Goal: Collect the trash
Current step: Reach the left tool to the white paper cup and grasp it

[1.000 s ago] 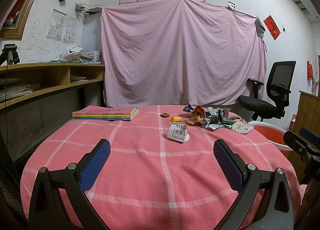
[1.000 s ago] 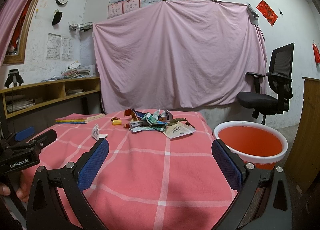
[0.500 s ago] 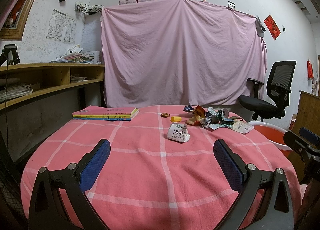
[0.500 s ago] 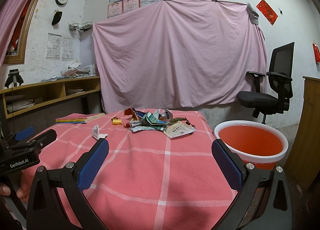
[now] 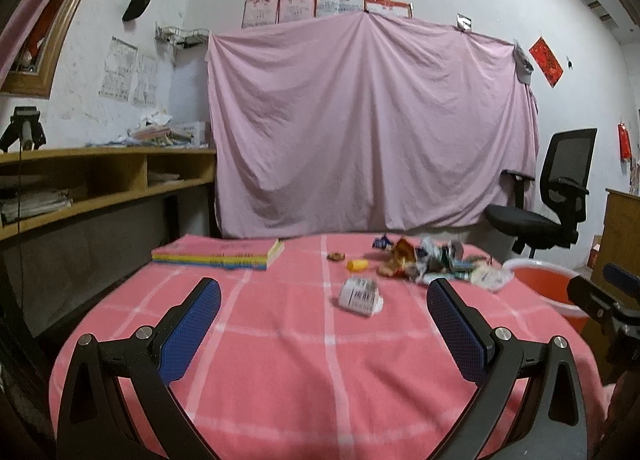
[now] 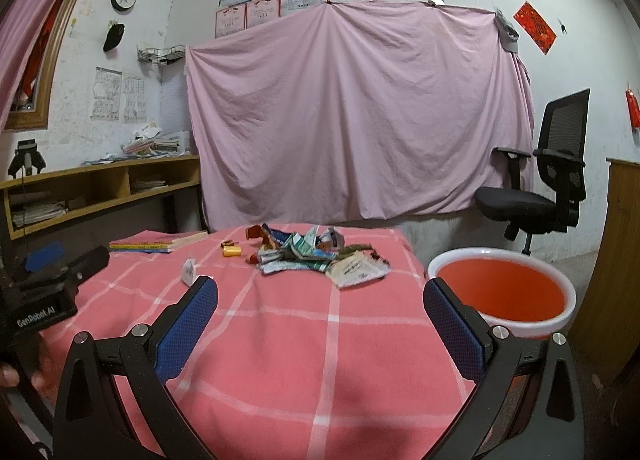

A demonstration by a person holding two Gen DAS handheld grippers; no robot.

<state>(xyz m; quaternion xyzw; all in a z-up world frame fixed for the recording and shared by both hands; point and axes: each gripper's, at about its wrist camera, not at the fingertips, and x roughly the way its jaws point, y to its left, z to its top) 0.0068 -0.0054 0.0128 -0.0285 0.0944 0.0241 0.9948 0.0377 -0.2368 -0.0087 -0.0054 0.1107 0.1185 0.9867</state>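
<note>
Left gripper (image 5: 323, 310): blue-padded jaws spread wide, nothing between them, low centre of the left wrist frame.
Right gripper (image 6: 320, 308): jaws likewise spread, empty, low centre of the right wrist frame.
Nearest trash: small crumpled white printed box (image 5: 359, 296), lying alone on the pink checked tablecloth (image 5: 280, 360), just above and right of centre between the left jaws; long axis roughly across the frame.
Main trash: heap of crumpled coloured wrappers and paper (image 6: 308, 254), upper centre of the right wrist frame, well beyond the jaws.
Receptacle: orange plastic basin with white rim (image 6: 500, 294), right of the frame, beside the table edge.
Nearer arm (judgement): left for the box, right for the heap and basin.
Hard to make out: left view is motion-blurred; box print unreadable; small yellow cylinder (image 5: 357, 264) unidentified; basin half cut off there.
</note>
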